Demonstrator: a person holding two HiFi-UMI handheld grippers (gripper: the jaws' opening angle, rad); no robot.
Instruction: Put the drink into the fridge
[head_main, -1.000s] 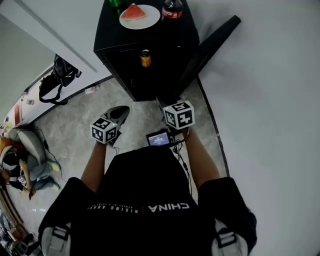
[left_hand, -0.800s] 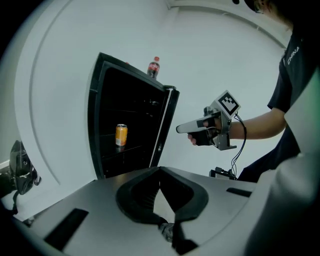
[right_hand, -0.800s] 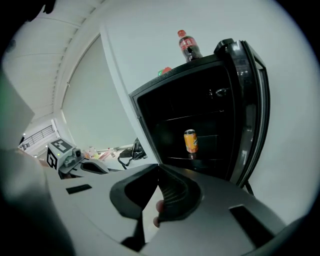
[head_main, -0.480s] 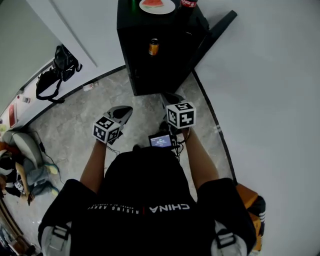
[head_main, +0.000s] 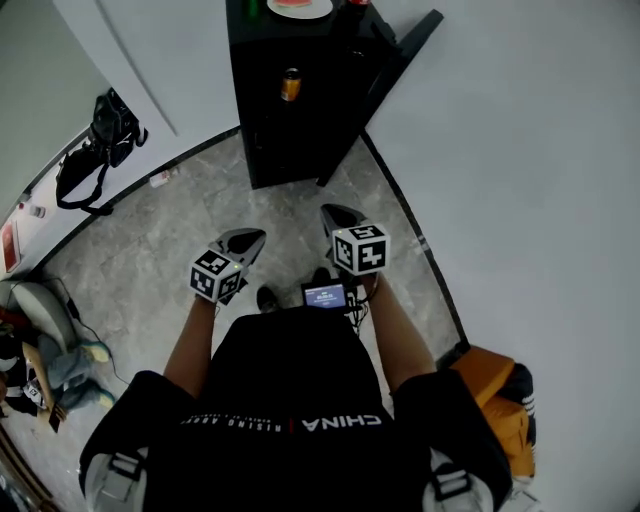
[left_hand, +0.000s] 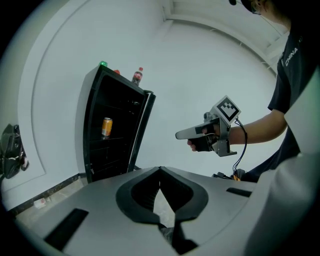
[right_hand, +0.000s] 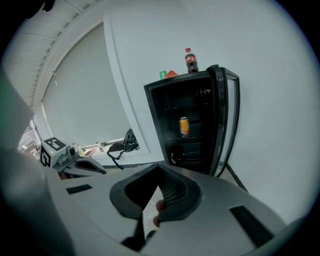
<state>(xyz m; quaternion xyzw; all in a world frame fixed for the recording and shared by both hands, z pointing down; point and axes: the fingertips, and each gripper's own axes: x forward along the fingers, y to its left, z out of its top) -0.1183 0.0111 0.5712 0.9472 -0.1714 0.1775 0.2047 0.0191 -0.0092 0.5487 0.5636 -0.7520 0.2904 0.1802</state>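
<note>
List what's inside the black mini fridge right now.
Inside the black fridge: one orange drink can on a middle shelf. Other shelves are too dark to tell.

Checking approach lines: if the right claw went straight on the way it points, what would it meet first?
Likely the open fridge, low inside it, below the can. Nothing shows between the right claw and it, though depth is hard to judge.
</note>
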